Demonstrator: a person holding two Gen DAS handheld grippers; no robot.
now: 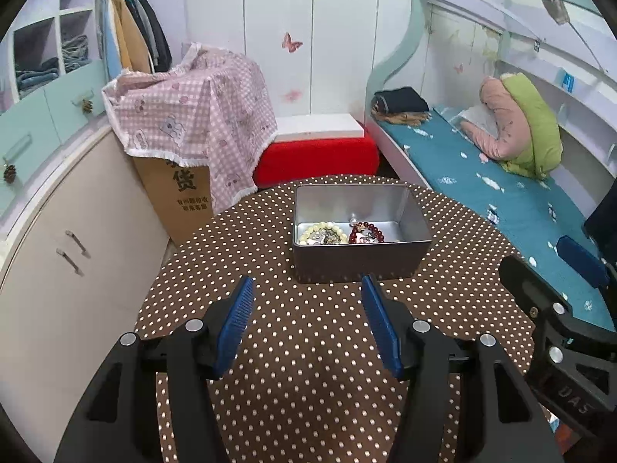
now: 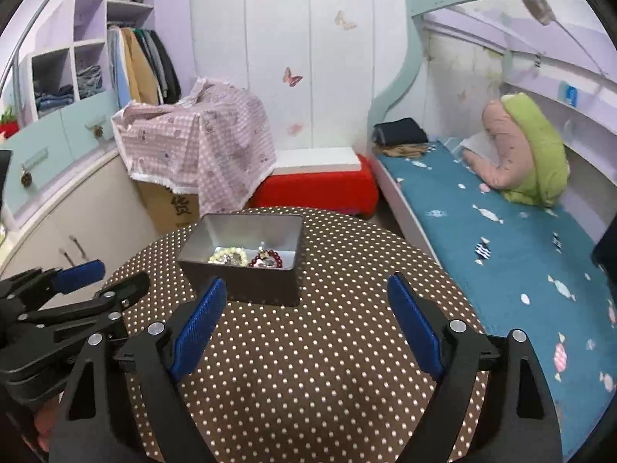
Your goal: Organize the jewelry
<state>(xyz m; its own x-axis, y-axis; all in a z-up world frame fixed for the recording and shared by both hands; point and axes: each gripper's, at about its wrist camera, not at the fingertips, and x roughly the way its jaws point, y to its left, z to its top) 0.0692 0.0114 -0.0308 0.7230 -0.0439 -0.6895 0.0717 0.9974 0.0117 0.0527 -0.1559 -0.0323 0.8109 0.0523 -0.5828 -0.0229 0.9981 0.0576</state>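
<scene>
On the polka-dot tabletop [image 1: 308,339] a metal tin [image 1: 360,258] sits at twelve o'clock from both tools. Inside lie a pale bead bracelet [image 1: 323,231] and a dark red bead bracelet [image 1: 366,231], side by side. The left hand-held gripper [image 1: 308,289] hangs wide open, holding nothing; the right hand-held gripper [image 2: 308,289], at its three o'clock, likewise. The sorting looks nearly finished or not yet begun; next likely comes a reach into the tin.
</scene>
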